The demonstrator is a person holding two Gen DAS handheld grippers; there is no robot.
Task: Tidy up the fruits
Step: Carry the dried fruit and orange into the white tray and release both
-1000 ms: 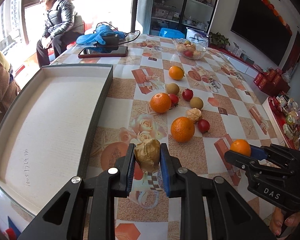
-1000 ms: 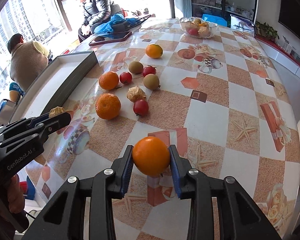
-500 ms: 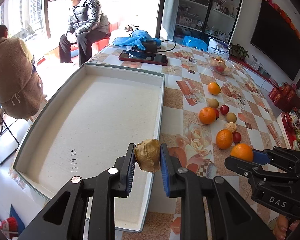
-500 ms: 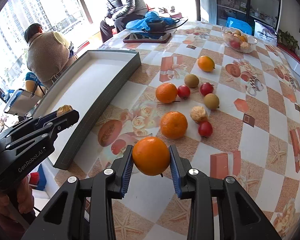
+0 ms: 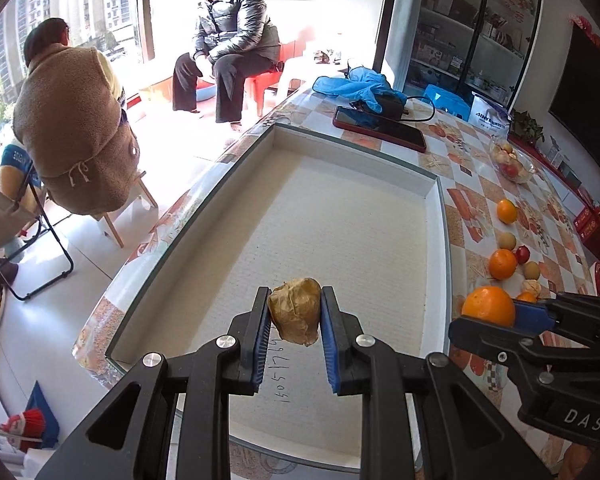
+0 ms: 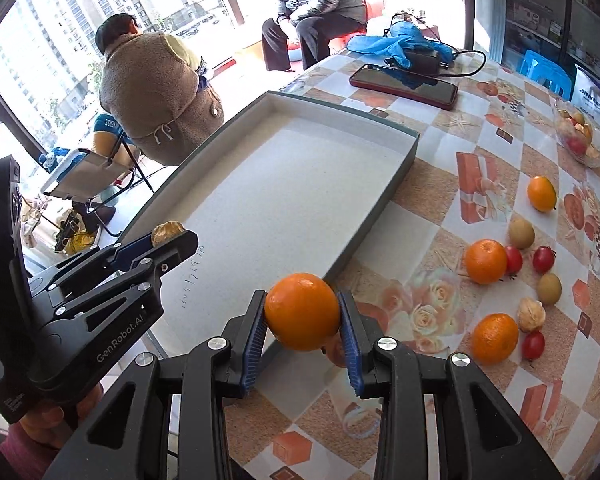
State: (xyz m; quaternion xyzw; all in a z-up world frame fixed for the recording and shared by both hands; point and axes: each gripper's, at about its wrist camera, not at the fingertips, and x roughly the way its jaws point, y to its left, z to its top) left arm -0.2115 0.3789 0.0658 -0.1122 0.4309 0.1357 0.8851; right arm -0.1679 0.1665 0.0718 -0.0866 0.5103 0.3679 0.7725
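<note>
1. The left gripper [image 5: 294, 334] was seen clamped tight on a papery brown husked fruit [image 5: 295, 311], the blue pads pressed to both of its sides, nothing slack in the hold.
2. Compared with a second earlier, the view under that gripper had been swapped completely: the patterned table [image 6: 480, 360] had lain below it then, and now the pale floor of the shallow tray [image 5: 438, 208] was spread beneath and ahead of the fingertips, the husked fruit hanging above the near part of it, not yet set down.
3. The right gripper [image 6: 302, 334] was seen closed partway on an orange [image 6: 302, 310], gripped squarely between its pads.
4. That orange had been carried across as well; where open tabletop had been below it, the tray's near rim was now just ahead and under the fingertips, so the orange was judged to be at the edge rather than well over the floor.
5. The loose fruits [image 6: 512, 280] had been left behind on the table, well off to the right of both grippers, apparently undisturbed.
6. The tray was seen to hold nothing yet. Transport was judged nearly done for the left load; lowering and release were reckoned to be next, with the right load needing a little more travel.
</note>
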